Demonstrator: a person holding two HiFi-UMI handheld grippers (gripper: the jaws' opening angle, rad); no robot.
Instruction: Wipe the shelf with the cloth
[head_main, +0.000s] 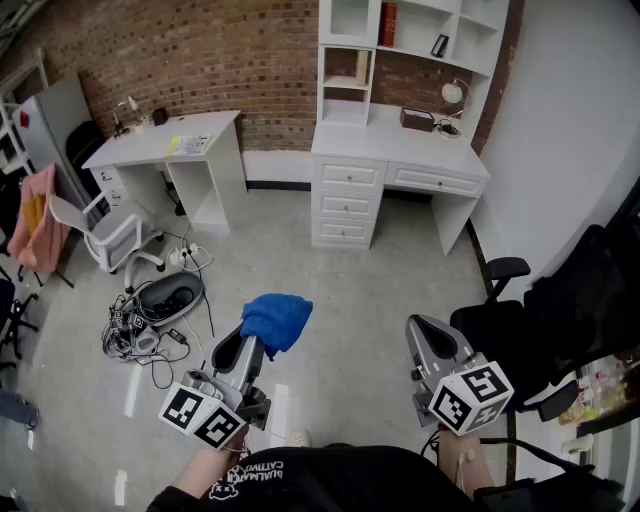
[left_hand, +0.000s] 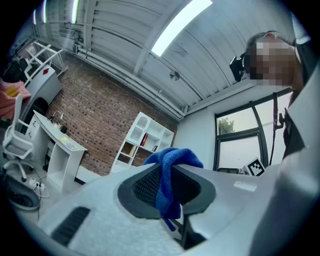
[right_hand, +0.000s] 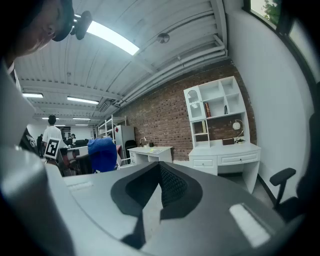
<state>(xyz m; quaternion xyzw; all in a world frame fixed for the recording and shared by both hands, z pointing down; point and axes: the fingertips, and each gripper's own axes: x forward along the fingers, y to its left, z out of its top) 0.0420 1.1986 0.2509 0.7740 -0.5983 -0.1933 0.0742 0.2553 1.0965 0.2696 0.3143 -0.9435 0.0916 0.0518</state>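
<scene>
A blue cloth (head_main: 276, 320) is bunched at the tip of my left gripper (head_main: 248, 343), which is shut on it; in the left gripper view the cloth (left_hand: 167, 180) hangs pinched between the jaws. My right gripper (head_main: 421, 335) is held low at the right, jaws shut with nothing between them (right_hand: 160, 187). The white shelf unit (head_main: 410, 40) stands on a white desk (head_main: 398, 150) against the brick wall, well ahead of both grippers. The right gripper view also shows the shelf (right_hand: 216, 112) and the cloth (right_hand: 102, 154).
A second white desk (head_main: 165, 140) stands at the left with a white chair (head_main: 105, 235) beside it. Cables and a power strip (head_main: 150, 320) lie on the floor at the left. A black office chair (head_main: 545, 330) sits close at the right.
</scene>
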